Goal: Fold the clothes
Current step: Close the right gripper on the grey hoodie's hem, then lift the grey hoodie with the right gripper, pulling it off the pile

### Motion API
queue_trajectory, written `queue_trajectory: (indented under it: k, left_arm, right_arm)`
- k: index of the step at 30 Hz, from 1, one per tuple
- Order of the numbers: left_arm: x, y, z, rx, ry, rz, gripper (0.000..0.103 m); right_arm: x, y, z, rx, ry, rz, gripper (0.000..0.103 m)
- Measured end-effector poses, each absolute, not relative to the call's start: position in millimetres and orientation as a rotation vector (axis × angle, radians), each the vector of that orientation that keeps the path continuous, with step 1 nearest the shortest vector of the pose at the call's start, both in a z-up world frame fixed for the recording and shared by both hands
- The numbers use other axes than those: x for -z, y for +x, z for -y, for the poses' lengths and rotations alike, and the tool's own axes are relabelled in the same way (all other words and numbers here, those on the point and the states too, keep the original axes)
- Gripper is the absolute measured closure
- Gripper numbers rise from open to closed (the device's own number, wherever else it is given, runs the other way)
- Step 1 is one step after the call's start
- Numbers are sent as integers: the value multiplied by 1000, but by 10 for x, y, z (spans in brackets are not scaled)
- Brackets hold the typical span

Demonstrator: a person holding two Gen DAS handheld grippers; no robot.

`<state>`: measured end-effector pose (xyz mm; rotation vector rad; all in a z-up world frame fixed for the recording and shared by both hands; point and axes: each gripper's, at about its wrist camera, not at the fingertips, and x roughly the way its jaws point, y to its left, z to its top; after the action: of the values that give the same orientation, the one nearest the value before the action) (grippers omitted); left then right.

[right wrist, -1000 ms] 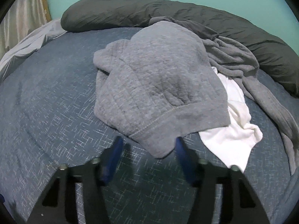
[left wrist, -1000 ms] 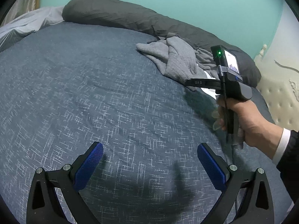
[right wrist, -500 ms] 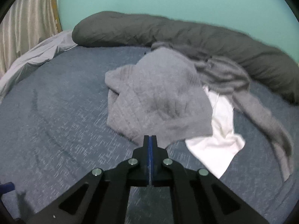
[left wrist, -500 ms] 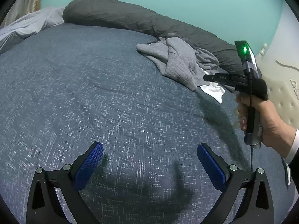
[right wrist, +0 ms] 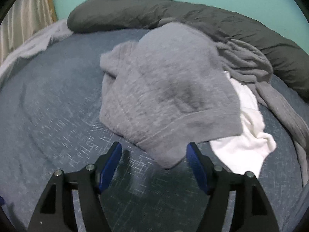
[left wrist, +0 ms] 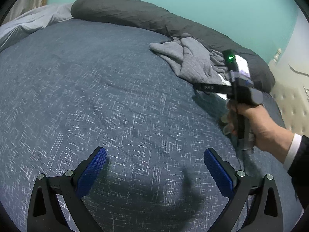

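Between the earlier frames and this one, the right gripper (right wrist: 154, 160) had gone from fully closed and drawn back to spread again, close against the grey sweatshirt (right wrist: 164, 89); its jaws were opening, and nothing was pinched between them. The sweatshirt's hem corner hung down between the two blue pads without visibly touching either.

The sweatshirt lay crumpled on the dark blue bedspread (left wrist: 96, 96), directly ahead of and slightly above the right gripper in its view, with its hem band running from lower left to upper right across the jaw line. The right hand (left wrist: 256, 123) was plainly the nearer one. The left gripper (left wrist: 154, 166) hovered over bare bedspread, well apart from the clothes, with its jaws wide apart and empty.

A white garment (right wrist: 245, 131) lay partly beneath the sweatshirt, and a ribbed grey garment (right wrist: 251, 61) lay behind it against the dark bolster (right wrist: 212, 19). How much of either was buried could not be determined. Motion blur softened the right wrist view.
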<state>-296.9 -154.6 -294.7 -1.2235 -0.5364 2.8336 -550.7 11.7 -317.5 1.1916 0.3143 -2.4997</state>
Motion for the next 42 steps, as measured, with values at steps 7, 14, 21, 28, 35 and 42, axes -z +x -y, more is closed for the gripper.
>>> queue_trajectory:
  k: [7,14,21,28,35,42]
  left_arm:
    - [2927,-2964,1554,-2843,-1209,548,0]
    - [2868,-2944,1527,-2853,-1196,544,0]
    - [2810,-2940,1475,-2852,-1180,531,0]
    - [2769,-2913,1410,-2850,-1161,520,0]
    - [2743,-2878,1338,-2843,-1153,501,0]
    - [2742,-2871,1353,-2848,-1153,511,0]
  right_arm:
    - [3177,-5493,-121,2561,1136,-331,96]
    - [2714,-5222,-350,2567,980,-255,100]
    - [2211,-4691,-759,2542,884,-133,100]
    - [1770,-3894,-1522,2558,807,16,100]
    - [1752,-3215,-2282,2598,897,43,100]
    - [1834,-2935,-3118,2778,932,258,100]
